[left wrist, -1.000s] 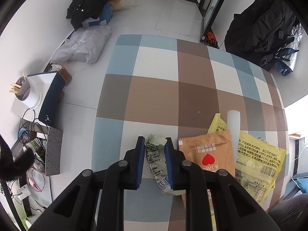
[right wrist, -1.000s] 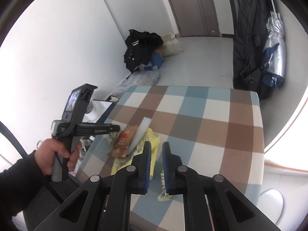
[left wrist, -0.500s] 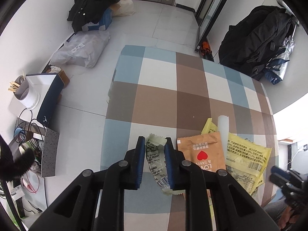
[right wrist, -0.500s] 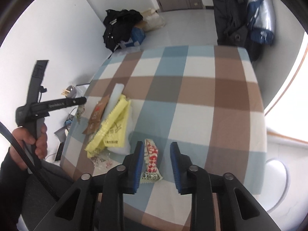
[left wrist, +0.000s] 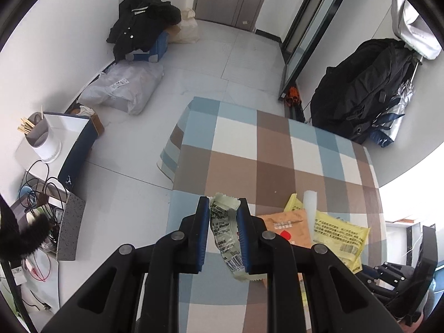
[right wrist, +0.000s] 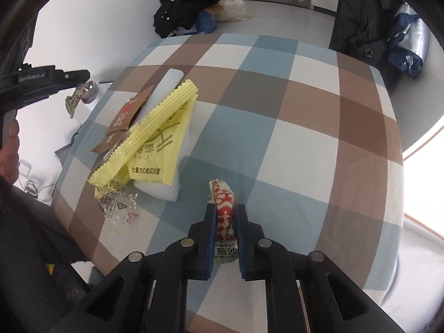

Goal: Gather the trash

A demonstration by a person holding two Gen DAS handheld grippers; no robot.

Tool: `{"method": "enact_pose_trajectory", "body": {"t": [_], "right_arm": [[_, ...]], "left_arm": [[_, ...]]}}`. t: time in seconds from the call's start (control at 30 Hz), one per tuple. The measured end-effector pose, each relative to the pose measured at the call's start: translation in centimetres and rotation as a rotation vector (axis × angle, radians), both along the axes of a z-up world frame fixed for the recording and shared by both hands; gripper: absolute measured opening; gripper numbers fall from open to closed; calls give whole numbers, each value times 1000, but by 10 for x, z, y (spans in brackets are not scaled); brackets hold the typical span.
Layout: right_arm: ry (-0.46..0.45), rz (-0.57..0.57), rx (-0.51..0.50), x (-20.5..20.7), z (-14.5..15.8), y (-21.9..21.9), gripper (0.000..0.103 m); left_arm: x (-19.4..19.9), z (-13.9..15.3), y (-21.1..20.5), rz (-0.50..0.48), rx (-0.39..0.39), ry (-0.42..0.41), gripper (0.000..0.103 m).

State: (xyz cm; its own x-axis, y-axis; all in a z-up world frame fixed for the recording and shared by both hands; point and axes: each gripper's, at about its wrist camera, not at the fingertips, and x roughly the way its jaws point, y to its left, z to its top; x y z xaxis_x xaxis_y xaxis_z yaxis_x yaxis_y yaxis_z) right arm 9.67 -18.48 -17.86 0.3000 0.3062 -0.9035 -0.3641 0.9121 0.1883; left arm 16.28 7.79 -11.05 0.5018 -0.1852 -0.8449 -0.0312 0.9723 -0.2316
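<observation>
Fingers of the right gripper (right wrist: 224, 211) are closing on a red-and-white wrapper (right wrist: 223, 208), which lies between the blue pads on the table (right wrist: 305, 144); the pads look to be touching its sides. Fingers of the left gripper (left wrist: 223, 206) are clamped on a crumpled pale green wrapper (left wrist: 225, 236), which hangs crooked between them, its lower end sticking out below the right pad. In the right wrist view this same wrapper dangles in the air off the table's left edge, beyond the checked cloth.

Just to the left of the red-and-white wrapper sits a heap of trash: a yellow packet (right wrist: 155, 138) folded over a white foam block (right wrist: 161, 188), a brown sachet (right wrist: 125, 116) tucked under the yellow one, and a clear crinkled wrapper (right wrist: 116, 208) nearest the table's edge. A white tube (right wrist: 166, 86) pokes out from the back of the heap.

On the floor past the table lie a white plastic bag (left wrist: 125, 88) and a pile of black clothes (left wrist: 141, 25) by the wall.
</observation>
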Motion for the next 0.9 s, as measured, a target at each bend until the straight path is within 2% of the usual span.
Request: {"method": "enact_pose_trajectory", "body": {"t": [0.2, 0.43, 0.57, 0.7, 0.9], "right_arm": [[-7, -83, 66, -9, 16, -23, 11], [-80, -138, 175, -32, 55, -41, 11], [-150, -165, 243, -45, 87, -51, 11], [-231, -174, 291, -56, 122, -67, 11], [-371, -204, 331, -81, 177, -105, 11]], "left_arm": [[-9, 14, -3, -17, -27, -42, 15], [-21, 37, -20, -51, -21, -96, 15], [-30, 55, -35, -73, -25, -131, 15], [-40, 74, -57, -106, -71, -159, 15], [-59, 108, -111, -203, -84, -226, 15]]}}
